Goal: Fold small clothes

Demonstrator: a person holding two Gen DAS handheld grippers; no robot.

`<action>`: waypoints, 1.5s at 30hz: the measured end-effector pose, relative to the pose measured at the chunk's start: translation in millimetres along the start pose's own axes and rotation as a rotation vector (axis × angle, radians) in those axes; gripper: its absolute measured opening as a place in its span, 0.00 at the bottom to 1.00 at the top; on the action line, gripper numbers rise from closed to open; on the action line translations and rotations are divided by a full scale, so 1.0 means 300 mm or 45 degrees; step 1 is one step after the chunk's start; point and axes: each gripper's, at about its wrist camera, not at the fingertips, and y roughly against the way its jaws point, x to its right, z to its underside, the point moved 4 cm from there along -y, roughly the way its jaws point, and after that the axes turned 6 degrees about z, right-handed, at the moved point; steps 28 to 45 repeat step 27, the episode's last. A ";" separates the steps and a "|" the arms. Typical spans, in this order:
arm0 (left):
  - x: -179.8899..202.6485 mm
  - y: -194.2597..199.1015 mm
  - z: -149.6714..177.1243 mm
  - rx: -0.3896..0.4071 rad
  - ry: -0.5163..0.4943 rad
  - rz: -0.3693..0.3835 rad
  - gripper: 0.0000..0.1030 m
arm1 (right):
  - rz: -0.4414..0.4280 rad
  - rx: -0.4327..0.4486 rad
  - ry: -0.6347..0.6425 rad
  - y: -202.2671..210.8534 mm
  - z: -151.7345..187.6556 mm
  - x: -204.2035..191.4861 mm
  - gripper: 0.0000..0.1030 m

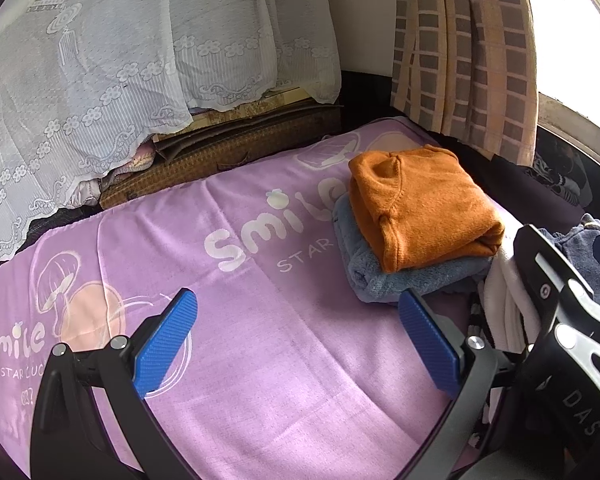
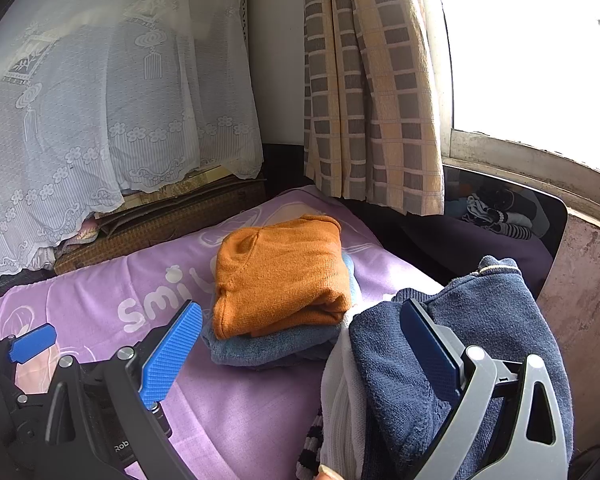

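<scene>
A lilac blanket printed with the word "smile" covers a bed, and two handheld grippers hover low over its near edge. The left gripper has its blue-padded jaws spread wide and holds nothing; only bare blanket lies between them. The right gripper is also spread wide and empty, though its right-hand finger sits against or just in front of a crumpled navy knitted garment; contact cannot be confirmed. That navy piece tops a loose heap of unfolded clothes at the blanket's near right corner, with a white garment beneath it and a bit of dark striped cloth lower down. Toward the far right part of the blanket, a folded orange sweater rests squarely on a folded grey-blue towel-like piece, forming a finished stack. The heap lies to the right of both tools, and the right gripper is much nearer, so it looks best placed to take the next item and draw it left onto the bare middle of the blanket. Past the bed's right edge, a dark bin under the window holds what look like small dark and striped items.
</scene>
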 end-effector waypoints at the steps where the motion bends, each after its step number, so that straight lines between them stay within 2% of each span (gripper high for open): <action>1: 0.000 0.000 0.000 0.000 0.000 0.000 0.95 | 0.001 0.000 0.001 0.000 0.000 0.000 0.97; 45: -0.007 -0.015 0.007 -0.039 0.030 0.020 0.95 | 0.001 0.001 0.000 0.000 0.001 -0.001 0.97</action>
